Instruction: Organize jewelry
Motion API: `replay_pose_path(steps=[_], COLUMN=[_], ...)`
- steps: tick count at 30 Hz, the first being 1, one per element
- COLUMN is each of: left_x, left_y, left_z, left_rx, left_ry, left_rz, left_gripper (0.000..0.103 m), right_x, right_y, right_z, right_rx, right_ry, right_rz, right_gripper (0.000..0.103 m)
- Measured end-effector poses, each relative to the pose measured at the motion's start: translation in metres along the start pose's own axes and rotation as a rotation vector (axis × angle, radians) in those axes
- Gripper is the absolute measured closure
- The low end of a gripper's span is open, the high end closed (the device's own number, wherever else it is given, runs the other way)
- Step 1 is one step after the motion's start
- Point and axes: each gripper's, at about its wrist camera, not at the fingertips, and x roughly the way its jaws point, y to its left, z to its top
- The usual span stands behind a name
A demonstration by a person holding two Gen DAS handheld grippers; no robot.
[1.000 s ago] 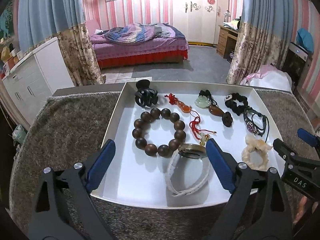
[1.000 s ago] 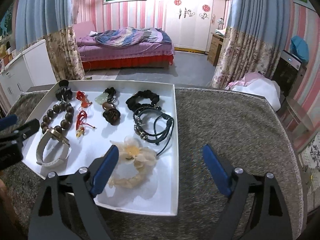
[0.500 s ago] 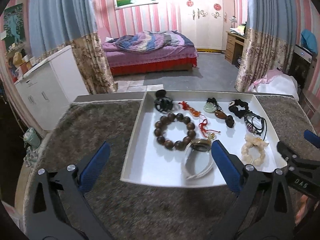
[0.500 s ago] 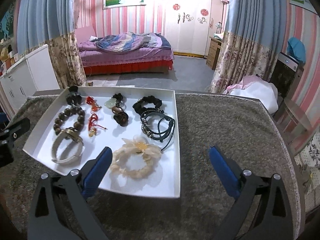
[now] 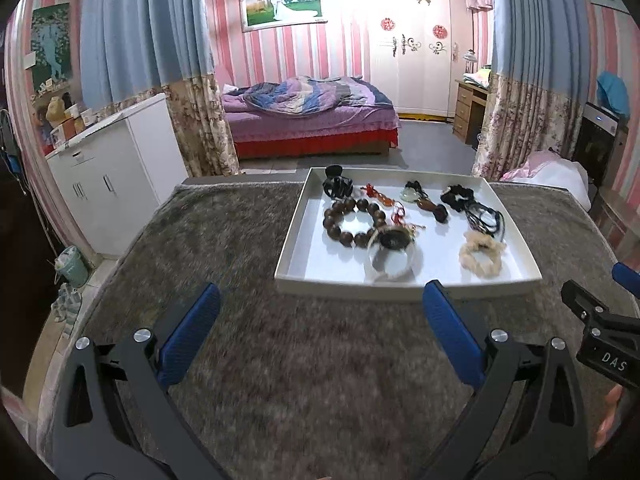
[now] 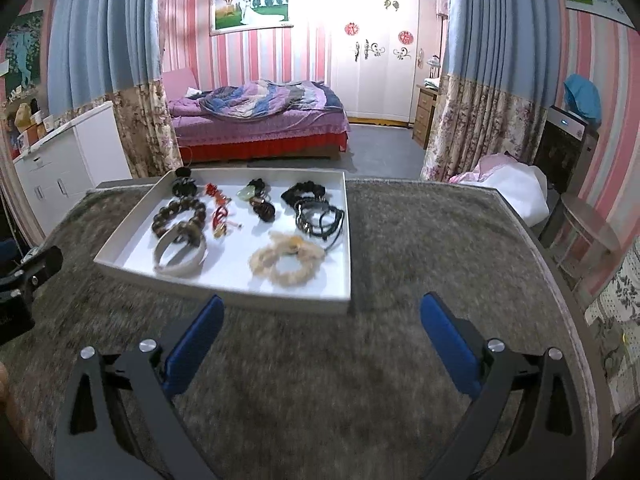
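A white shallow tray (image 5: 304,276) (image 6: 120,240) sits on a grey shaggy cloth and holds jewelry: a brown bead bracelet (image 5: 352,222) (image 6: 178,216), a white-strap watch (image 5: 394,258) (image 6: 180,250), a cream scrunchie (image 5: 482,254) (image 6: 286,260), black cord bracelets (image 5: 486,216) (image 6: 320,218), a black hair claw (image 5: 338,186), red and jade pendants (image 6: 220,210). My left gripper (image 5: 320,320) is open and empty over the cloth in front of the tray. My right gripper (image 6: 322,322) is open and empty, just before the tray's near right corner.
The grey cloth (image 5: 200,240) covers the table around the tray. The table's right edge (image 6: 560,280) drops to the floor. A white cabinet (image 5: 108,160) stands at the left, a bed (image 5: 308,120) behind. The right gripper shows in the left wrist view (image 5: 600,320).
Both grippers have drawn back and up from the tray, which now lies farther ahead. Both stay open and empty. The jewelry has not moved.
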Motion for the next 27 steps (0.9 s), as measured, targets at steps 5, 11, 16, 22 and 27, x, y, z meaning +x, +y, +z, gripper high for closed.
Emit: replay_pose_path(steps=[5,11,16,22,27], left_x=[-0.025,-0.051,-0.068,-0.076,-0.08], left_y=[-0.006,-0.007,-0.01,-0.006,-0.003], left_z=[-0.027,-0.06,-0.08,-0.093,-0.098], left_rx=[0.023,-0.003,-0.002,-0.018,-0.028], left_ry=[-0.017,-0.015,-0.029,0.026,0.021], left_rz=[0.002,-0.019,-0.001,-0.037,-0.024], left_gripper=[0.003,0.003,0.003,0.003,0.003], right_x=[-0.031,-0.057,-0.073,-0.088,-0.094], right_y=[-0.002,-0.005,-0.006,-0.011,-0.013], right_z=[-0.032,-0.066,-0.086,-0.095,-0.094], right_rx=[0.011,0.019,0.015,0.027,0.038], right_ry=[-0.017,-0.018,-0.002,-0.008,-0.022], right_rz=[-0.002,0.025,0.003,-0.029,-0.034], right_gripper=[0.004,0.004,0.004,0.004,0.004])
